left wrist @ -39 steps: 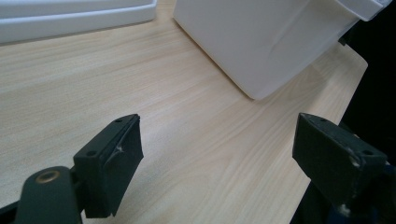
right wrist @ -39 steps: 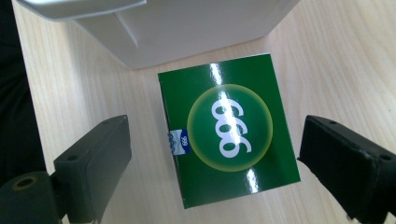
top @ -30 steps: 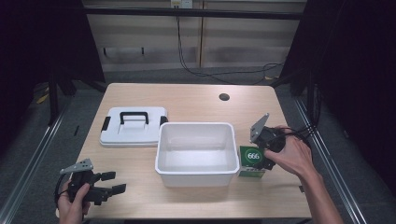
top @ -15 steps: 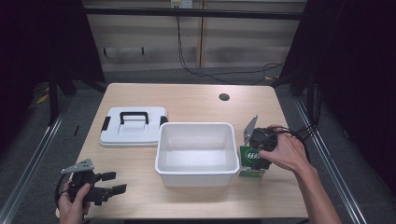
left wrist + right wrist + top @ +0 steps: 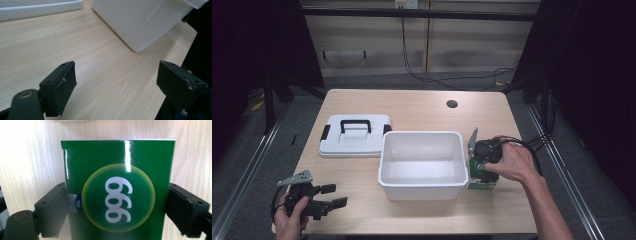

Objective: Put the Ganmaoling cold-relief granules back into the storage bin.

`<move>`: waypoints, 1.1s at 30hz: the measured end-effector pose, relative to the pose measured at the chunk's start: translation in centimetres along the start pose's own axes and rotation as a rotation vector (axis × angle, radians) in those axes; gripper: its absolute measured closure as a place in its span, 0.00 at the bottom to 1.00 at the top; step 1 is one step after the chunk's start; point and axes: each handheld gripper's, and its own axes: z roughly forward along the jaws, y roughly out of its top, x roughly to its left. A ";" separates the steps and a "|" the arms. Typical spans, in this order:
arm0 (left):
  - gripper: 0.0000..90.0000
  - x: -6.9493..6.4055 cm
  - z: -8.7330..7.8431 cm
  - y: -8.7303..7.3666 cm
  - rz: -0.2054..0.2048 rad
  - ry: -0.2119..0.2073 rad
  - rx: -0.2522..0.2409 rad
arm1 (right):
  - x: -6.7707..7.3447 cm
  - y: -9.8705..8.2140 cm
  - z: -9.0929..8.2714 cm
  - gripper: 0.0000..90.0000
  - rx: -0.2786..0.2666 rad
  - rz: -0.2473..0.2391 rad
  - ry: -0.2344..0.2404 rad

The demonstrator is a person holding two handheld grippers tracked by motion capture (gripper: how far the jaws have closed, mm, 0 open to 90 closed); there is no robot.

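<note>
The green box, standing on the table just right of the white bin, is bracketed by the right gripper, jaws apparently touching its sides, so a firm squeeze and lift is judged next; the left gripper is held spread and idle.

The high view looks forward and down over the whole light wooden table. The left gripper view sits low near the table's front-left corner, facing the white rectangular plastic tub, also seen from above. The right gripper view looks close down onto the glossy green box by the tub's right wall.
</note>
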 end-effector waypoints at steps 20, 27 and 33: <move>0.18 0.0 -0.1 0.0 -0.006 -0.004 -0.009 | -0.2 -0.4 -0.3 0.18 -0.021 0.024 0.006; 0.18 0.0 -0.1 0.0 -0.006 -0.003 -0.009 | 0.0 -0.8 -0.9 0.18 -0.037 0.038 0.001; 0.18 0.0 -0.1 0.0 -0.006 -0.003 -0.009 | 0.0 -1.3 -1.5 0.18 -0.059 0.062 -0.003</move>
